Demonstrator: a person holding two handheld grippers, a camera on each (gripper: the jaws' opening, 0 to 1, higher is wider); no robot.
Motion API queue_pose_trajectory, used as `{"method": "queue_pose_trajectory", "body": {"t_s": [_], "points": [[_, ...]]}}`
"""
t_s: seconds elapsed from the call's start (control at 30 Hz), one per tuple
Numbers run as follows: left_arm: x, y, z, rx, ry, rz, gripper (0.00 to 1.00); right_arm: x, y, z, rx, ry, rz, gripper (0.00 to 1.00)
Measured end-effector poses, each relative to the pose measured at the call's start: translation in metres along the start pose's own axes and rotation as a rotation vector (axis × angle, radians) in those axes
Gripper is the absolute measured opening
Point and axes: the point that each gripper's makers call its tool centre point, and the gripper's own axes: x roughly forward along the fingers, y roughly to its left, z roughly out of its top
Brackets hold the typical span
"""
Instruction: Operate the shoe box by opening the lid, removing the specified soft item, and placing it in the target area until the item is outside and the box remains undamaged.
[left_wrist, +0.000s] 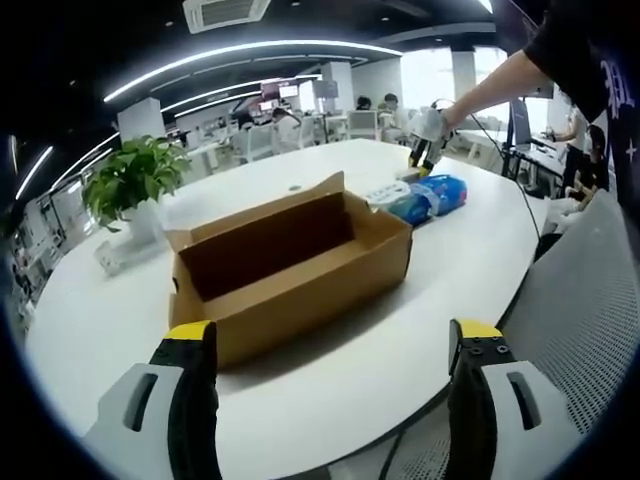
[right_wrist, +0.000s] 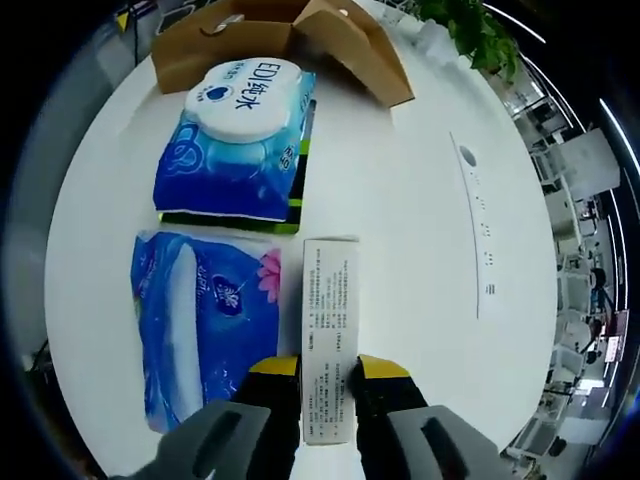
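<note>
- Jaws of the right gripper (right_wrist: 329, 372) stand close on either side of the near end of a slim white carton (right_wrist: 331, 320), which lies flat on the white table (right_wrist: 420, 200); they look to be pinching or just letting go of it, and which of the two I cannot tell for sure.
- Beside that carton, touching or nearly so, lies a blue soft pack (right_wrist: 205, 320); just past it sits a blue wipes pack (right_wrist: 240, 140) with a white lid, resting on a dark flat thing.
- Jaws of the left gripper (left_wrist: 330, 345) are spread wide and hold nothing, hanging over the table edge short of the shoe box (left_wrist: 290, 265).
- Shoe box: lid open, flaps up, cardboard unmarked as far as I can see; the part of its inside on view is bare.
- Judgement: the opening and removing look done, soft items being out beyond the box. What is left, if anything, is releasing the carton and withdrawing.
- Farther off, a potted plant (left_wrist: 135, 180) stands on the table.
</note>
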Motion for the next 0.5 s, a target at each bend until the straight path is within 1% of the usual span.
{"method": "queue_pose_trajectory", "body": {"t_s": [0.27, 0.5], "points": [[0.0002, 0.0004, 0.0, -0.001, 0.0, 0.001, 0.96, 0.0017, -0.0043, -0.0018, -0.004, 0.005, -0.005, 0.17], [0.0001, 0.0004, 0.0, 0.0, 0.001, 0.001, 0.96, 0.0001, -0.0057, 0.0005, -0.011, 0.008, -0.012, 0.17]]}}
